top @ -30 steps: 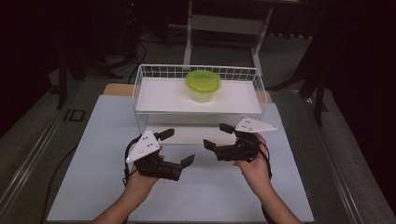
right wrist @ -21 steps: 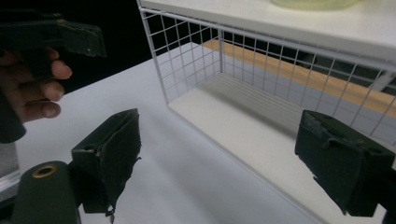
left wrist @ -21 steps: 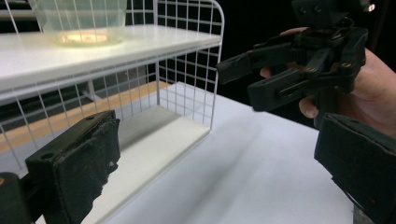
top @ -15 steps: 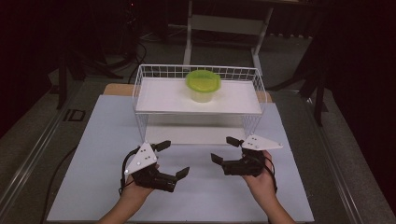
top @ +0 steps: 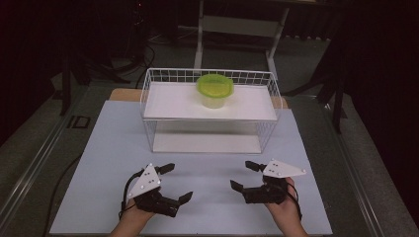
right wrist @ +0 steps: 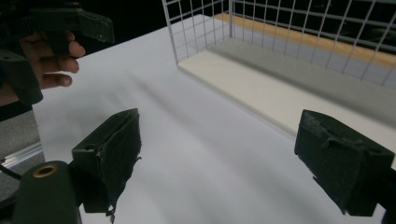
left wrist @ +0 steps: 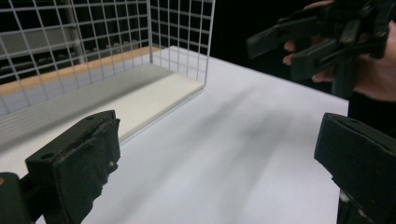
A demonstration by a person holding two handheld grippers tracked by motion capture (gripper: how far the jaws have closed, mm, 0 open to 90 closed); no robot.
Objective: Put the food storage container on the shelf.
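Both grippers have drawn back toward the table's [top: 99,148] near edge, away from the wire rack [top: 210,111]. A green-lidded container [top: 215,90] sits on the rack's top shelf. Left gripper [top: 173,183] and right gripper [top: 245,175] hold their jaws apart, empty.

The left gripper [top: 176,183] and the right gripper [top: 243,176] face each other, well apart — jaws on both spread wide, nothing between them. Each hand [top: 284,210] grips from behind, low.

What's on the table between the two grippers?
Nothing: in the high view, bare white table separates the left gripper from the right gripper.
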